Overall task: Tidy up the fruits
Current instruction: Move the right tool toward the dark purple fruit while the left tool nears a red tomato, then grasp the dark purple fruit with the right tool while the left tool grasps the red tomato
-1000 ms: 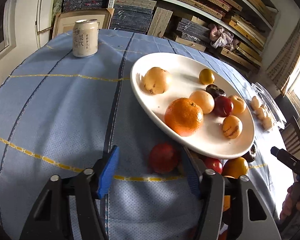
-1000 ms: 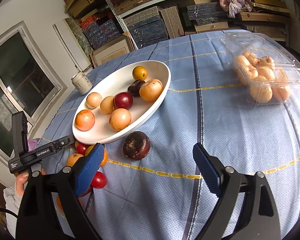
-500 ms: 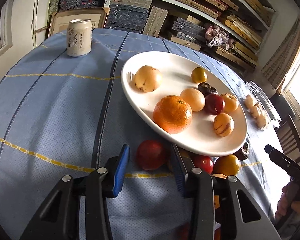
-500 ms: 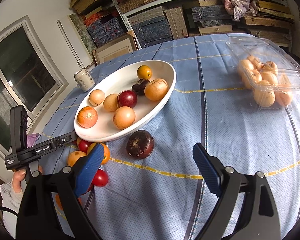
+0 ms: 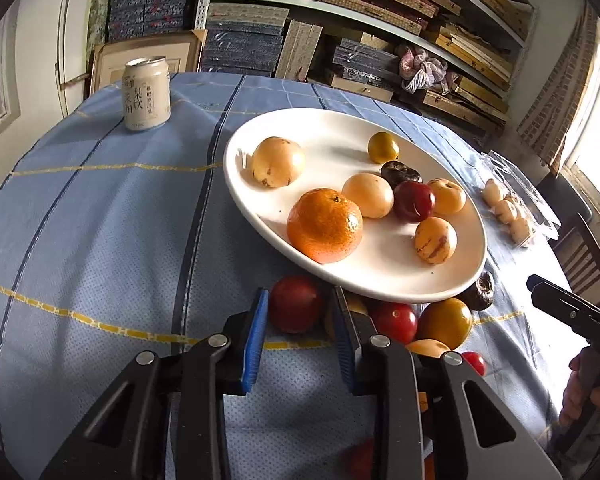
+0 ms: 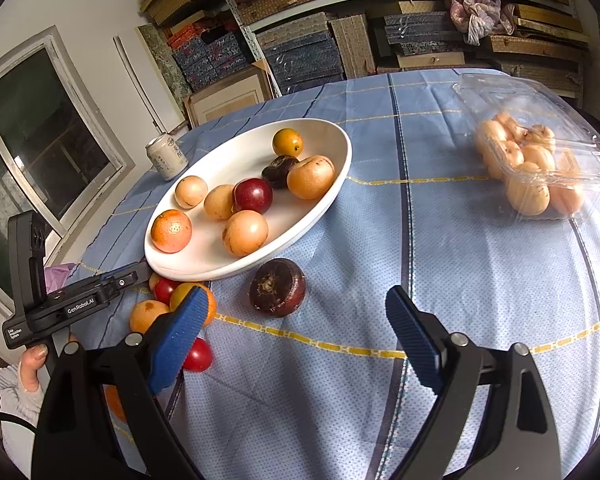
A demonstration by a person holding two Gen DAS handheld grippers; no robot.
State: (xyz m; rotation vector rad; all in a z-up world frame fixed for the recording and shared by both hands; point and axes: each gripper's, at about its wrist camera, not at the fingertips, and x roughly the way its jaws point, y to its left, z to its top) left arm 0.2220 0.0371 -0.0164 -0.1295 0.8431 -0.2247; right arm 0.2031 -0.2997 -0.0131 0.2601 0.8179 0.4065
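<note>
Left claw (image 5: pixel 300 312) clenched around round red fruit (image 5: pixel 296 309) on blue-clothed counter (image 5: pixel 100 220), at 6 o'clock from oval white plate (image 5: pixel 451 284). Right claw (image 6: pixel 296 312) released, hovering near dark maroon fruit (image 6: pixel 276 287).

My left gripper (image 5: pixel 298 322) has its blue pads on either side of a red fruit (image 5: pixel 296 309) lying on the bench (image 5: pixel 100 240) just beside the near rim of the white plate (image 5: pixel 339 140); I cannot tell whether they touch it. On the plate an orange (image 5: pixel 324 231) sits nearest. A can (image 5: pixel 146 94) stands near the bench's far edge.
</note>
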